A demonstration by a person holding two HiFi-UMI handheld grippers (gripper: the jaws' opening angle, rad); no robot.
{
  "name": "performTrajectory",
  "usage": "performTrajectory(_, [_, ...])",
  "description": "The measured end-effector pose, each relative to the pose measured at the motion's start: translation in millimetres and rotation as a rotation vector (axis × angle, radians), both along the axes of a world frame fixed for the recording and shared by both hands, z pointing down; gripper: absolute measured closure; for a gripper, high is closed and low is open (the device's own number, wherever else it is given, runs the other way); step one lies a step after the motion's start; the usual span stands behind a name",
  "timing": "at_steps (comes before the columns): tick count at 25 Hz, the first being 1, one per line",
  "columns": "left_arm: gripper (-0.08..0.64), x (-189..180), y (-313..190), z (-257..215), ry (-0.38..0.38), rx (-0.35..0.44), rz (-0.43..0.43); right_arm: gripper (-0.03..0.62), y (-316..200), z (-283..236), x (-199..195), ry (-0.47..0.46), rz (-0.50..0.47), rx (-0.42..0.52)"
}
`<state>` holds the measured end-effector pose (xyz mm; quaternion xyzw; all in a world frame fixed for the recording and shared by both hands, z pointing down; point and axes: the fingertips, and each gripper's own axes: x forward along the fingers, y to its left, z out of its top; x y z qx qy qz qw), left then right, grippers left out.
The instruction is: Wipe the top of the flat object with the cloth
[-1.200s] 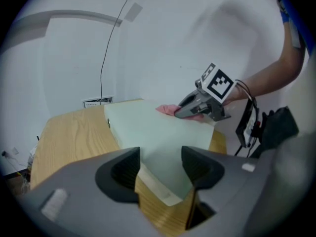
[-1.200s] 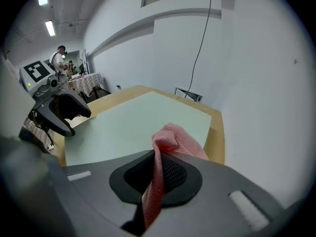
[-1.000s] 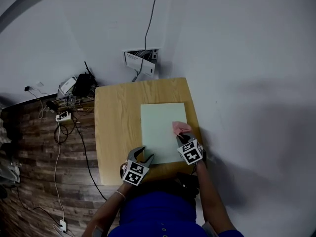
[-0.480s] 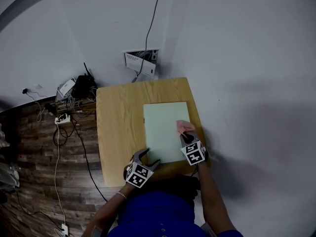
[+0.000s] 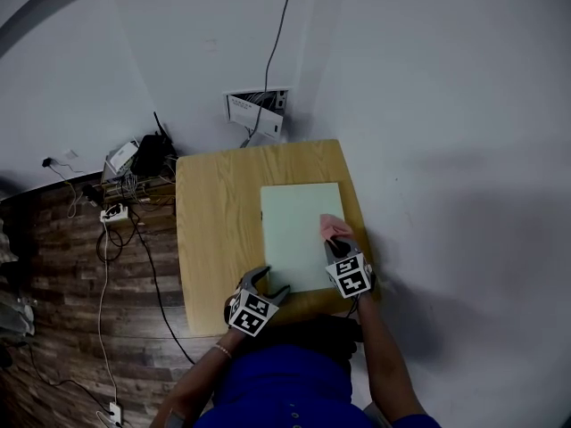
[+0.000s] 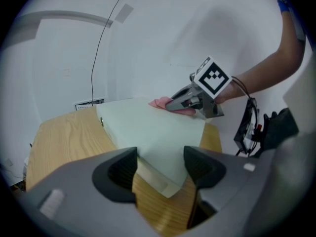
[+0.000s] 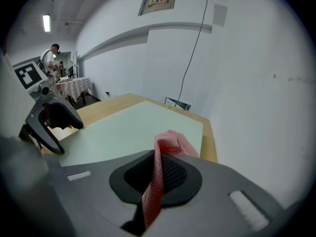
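The right gripper [image 5: 332, 244] has its fingers closed on a bunched pink cloth [image 5: 334, 228], which is pinched between them and bulges out past the tips. It is held low over the right side of the pale green flat board [image 5: 294, 230], probably so the loose end can be dragged across the top. The board lies on the light wooden bench [image 5: 219, 230], towards its right edge, with its near end close to the person. The left gripper [image 5: 272, 285] sits at the board's near left corner. Its fingers have just been opening and stand wide, with that corner lying between them but neither pad pressing on it. That position looks chosen to steady the board against sliding during a wipe.

Whether the cloth truly touches the surface is hard to say. The right gripper view hides the contact behind the gripper's own body, though in the left gripper view the cloth looks to rest on the board. A small dark mark on the board's left edge is too small to identify. In the head view the person's body cuts off the bench's near edge.
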<state>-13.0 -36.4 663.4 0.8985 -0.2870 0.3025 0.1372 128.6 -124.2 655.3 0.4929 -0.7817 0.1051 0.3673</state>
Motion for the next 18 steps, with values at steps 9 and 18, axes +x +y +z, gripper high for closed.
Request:
performTrajectory(9, [0.270,0,0,3,0.007,-0.028,-0.031,0.577,35,-49,-109,-0.137,-0.357,0.015])
performTrajectory(18, [0.282,-1,1,5,0.030,-0.050,-0.071,0.577,52,-17,-162,-0.031,-0.562,-0.082])
